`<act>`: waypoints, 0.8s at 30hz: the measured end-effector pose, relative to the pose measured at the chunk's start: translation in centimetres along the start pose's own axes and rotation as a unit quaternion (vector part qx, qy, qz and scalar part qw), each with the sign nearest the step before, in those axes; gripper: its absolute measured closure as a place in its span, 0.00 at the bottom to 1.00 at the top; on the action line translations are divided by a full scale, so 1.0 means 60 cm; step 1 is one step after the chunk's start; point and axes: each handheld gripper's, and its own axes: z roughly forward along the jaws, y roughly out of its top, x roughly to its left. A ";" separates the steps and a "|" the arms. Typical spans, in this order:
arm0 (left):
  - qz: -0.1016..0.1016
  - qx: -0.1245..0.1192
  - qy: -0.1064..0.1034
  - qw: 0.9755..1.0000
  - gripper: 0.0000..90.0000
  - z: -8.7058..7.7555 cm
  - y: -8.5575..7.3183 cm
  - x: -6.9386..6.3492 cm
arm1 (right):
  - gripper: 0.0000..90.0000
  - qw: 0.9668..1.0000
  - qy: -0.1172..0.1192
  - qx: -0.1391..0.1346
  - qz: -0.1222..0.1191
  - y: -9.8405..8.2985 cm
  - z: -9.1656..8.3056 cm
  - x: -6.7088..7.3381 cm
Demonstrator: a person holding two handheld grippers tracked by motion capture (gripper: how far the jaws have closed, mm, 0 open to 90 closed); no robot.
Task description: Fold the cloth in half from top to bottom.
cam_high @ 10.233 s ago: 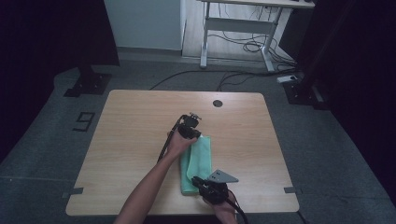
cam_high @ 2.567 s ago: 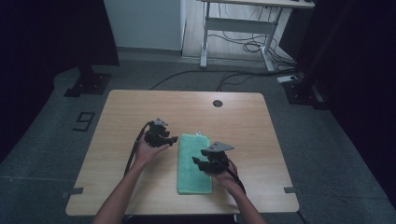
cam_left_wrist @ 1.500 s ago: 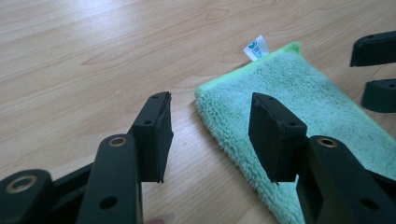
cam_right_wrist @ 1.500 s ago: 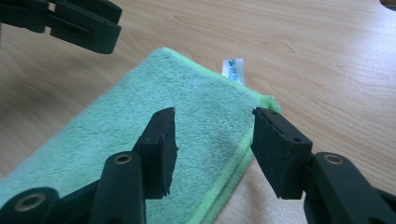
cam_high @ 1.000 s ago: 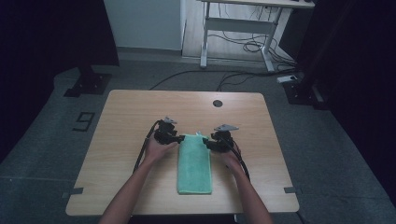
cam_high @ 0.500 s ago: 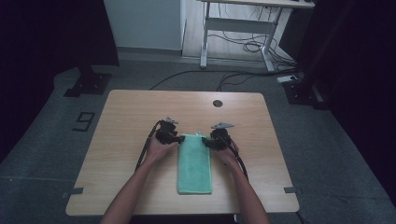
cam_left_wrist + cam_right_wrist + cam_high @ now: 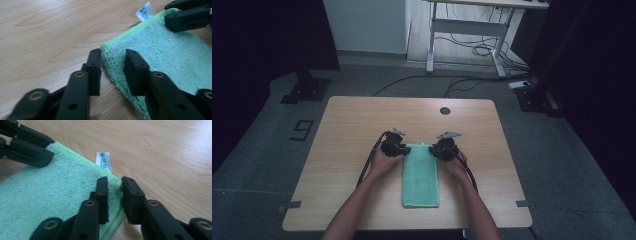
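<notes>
Left tongs [image 7: 111,68]: jaws have just been closing, now straddling the far-left corner of the green towel [image 7: 420,175], one jaw outside on the worktop [image 7: 352,130], one on the pile; a gap is left, no pinch yet. Towel lies folded as a long strip, centre-near on worktop, white tag [image 7: 103,161] at far edge. Right tongs [image 7: 115,192]: jaws also just been closing, now narrowed onto the far-right corner, pads look to be pressing the folded edge. Since approx. 1 s ago both hands sit at the far corners. Likely next: lift far edge & fold towards near side once left bites.
</notes>
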 end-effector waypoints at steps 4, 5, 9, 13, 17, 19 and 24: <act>0.002 -0.001 -0.010 1.000 0.86 0.002 -0.001 -0.002 | 0.91 1.000 0.012 0.003 0.005 0.000 -0.001 -0.003; 0.002 -0.001 -0.012 1.000 0.88 0.002 -0.001 -0.003 | 0.91 1.000 0.013 0.003 0.005 0.000 -0.001 -0.003; 0.004 -0.003 -0.018 1.000 0.95 0.002 -0.002 -0.003 | 0.94 1.000 0.014 0.004 0.005 0.000 -0.002 -0.002; 0.015 -0.011 -0.015 1.000 0.97 -0.005 -0.001 -0.005 | 0.94 1.000 0.013 0.001 -0.006 0.000 -0.008 -0.001; 0.023 -0.028 -0.015 0.999 0.97 -0.019 0.005 -0.010 | 0.94 1.000 0.017 -0.013 -0.002 0.003 -0.020 -0.003; 0.029 -0.034 -0.016 0.999 0.97 -0.027 0.006 -0.012 | 0.94 1.000 0.020 -0.023 -0.005 0.006 -0.028 -0.002; 0.043 -0.054 -0.018 0.997 0.97 -0.049 0.008 -0.016 | 0.94 0.999 0.023 -0.044 -0.021 0.013 -0.050 0.006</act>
